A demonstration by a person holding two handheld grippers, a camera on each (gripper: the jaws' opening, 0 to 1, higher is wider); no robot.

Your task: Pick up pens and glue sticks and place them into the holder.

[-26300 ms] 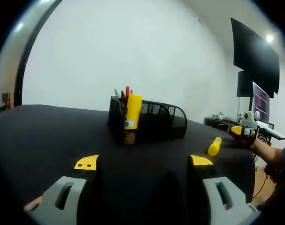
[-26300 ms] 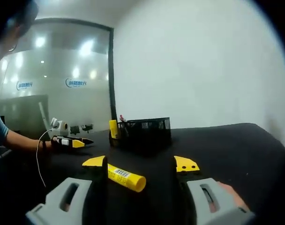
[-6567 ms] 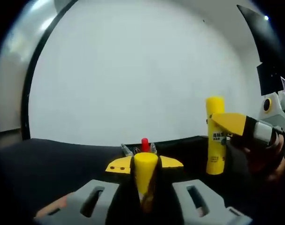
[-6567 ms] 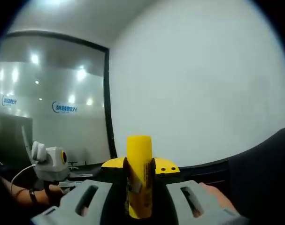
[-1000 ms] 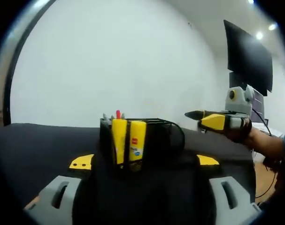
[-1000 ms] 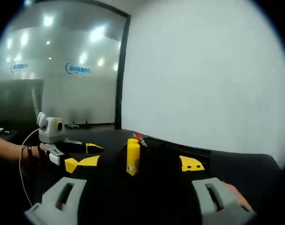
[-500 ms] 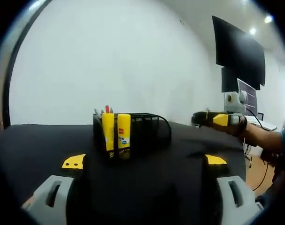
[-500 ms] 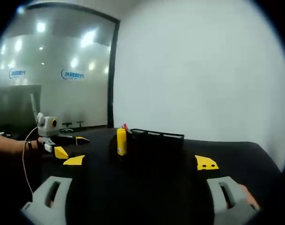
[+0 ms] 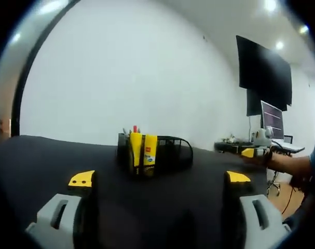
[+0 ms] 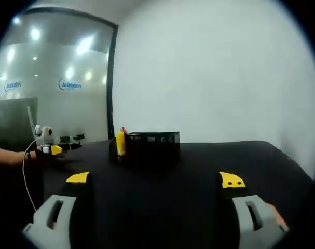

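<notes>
Holder [image 9: 156, 153] stands on black table [image 9: 43, 155] before white wall [image 9: 121, 78].

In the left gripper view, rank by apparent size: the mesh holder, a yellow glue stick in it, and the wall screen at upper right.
1. wall screen, largest in the picture though it hangs farther back.
2. mesh holder.
3. yellow glue stick; the one beside it looks about the same.
</notes>
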